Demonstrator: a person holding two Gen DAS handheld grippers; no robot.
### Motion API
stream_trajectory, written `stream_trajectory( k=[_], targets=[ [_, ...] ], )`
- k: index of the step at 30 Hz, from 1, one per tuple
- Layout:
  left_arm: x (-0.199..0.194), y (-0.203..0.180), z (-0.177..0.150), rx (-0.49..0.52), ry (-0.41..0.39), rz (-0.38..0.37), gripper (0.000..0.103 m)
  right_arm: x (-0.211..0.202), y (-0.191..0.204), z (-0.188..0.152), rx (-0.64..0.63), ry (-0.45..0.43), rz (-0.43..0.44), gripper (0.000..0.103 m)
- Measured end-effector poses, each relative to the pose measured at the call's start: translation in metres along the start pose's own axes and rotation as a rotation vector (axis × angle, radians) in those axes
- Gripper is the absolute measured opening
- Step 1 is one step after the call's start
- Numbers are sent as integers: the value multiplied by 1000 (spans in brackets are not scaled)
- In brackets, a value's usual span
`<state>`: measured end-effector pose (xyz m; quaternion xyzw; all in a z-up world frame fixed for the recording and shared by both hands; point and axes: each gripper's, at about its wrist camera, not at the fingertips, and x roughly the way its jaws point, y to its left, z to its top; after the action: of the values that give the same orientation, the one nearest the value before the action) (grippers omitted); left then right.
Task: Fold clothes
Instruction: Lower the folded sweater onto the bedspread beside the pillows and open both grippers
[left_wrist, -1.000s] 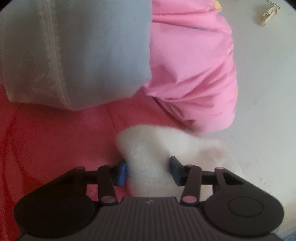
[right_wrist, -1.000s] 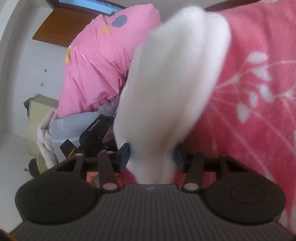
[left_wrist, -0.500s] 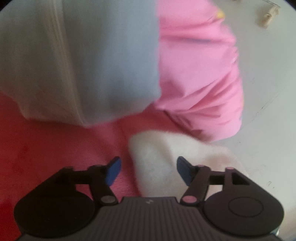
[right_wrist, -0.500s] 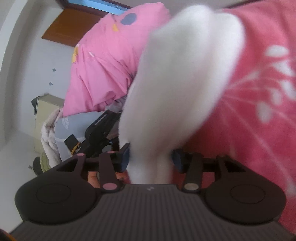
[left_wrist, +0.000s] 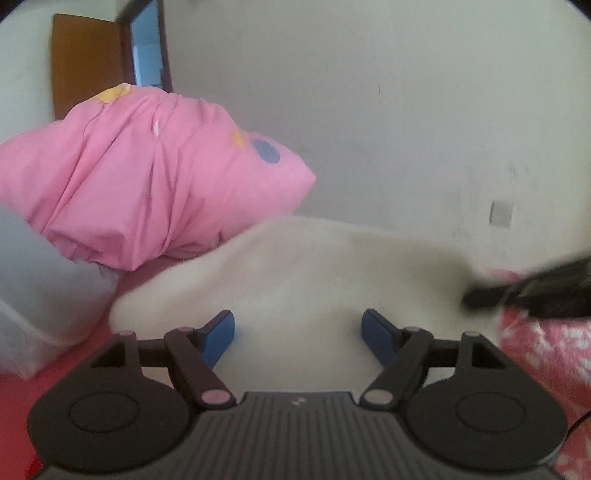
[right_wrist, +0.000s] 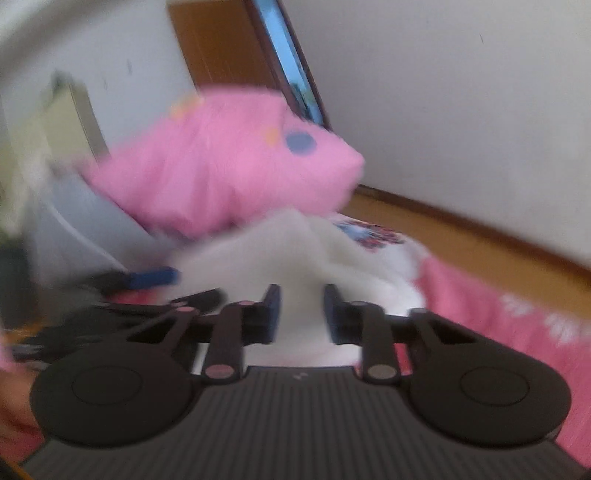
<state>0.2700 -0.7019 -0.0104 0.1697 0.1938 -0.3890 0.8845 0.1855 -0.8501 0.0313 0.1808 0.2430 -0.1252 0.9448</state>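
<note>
Left gripper (left_wrist: 298, 332) has swung clear, jaws just spread off the fluffy white garment (left_wrist: 314, 266) on the red bedspread (left_wrist: 535, 343); right gripper (right_wrist: 300, 314) just pinched its bunched fold.

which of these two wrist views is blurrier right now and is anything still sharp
Right wrist view: heavy motion smear across the pink quilt and white garment; only the right claw stays fairly crisp. Left wrist view: steadier, quilt creases readable, though the garment looks soft.
</note>
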Motion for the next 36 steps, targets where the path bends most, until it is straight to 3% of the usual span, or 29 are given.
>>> stream_trajectory(
  k=[4, 8, 11, 13, 18, 20, 23, 27, 30, 32, 34, 36],
  targets=[
    [-1, 2, 0, -31, -6, -2, 79, 5, -25, 7, 83, 18, 51, 1],
    [-2, 0, -3, -48, -14, 6, 80, -6, -2, 22, -89, -80, 14, 2],
    [-1, -3, -3, -43, -15, 13, 80, 28, -2, 20, -199, 31, -20, 0],
    [-1, -1, -3, -53, -12, 12, 80, 26, 1, 32, -183, 55, -34, 0],
    [-1, 0, -5, -59, -18, 11, 81, -5, 22, 52, -262, -119, -34, 1],
    [-1, 0, -6, -57, -21, 12, 81, -1, 22, 50, -297, -142, -69, 2],
    [-1, 0, -7, -52, -22, 11, 81, 31, 8, 38, -338, -18, -247, 2],
    [-2, 1, -6, -53, -24, 9, 81, 31, -47, 36, -98, 16, -347, 5],
    [-2, 1, -7, -54, -28, 12, 81, -3, -49, 44, -43, -134, -275, 8],
    [-2, 0, -7, -54, -30, 16, 81, -23, -38, 50, -36, -237, -137, 8],
    [-2, -1, -7, -54, -30, 18, 81, -26, -25, 58, -40, -262, -4, 8],
    [-2, -1, -7, -54, -30, 18, 81, -12, -16, 59, -64, -224, 66, 7]
  ],
)
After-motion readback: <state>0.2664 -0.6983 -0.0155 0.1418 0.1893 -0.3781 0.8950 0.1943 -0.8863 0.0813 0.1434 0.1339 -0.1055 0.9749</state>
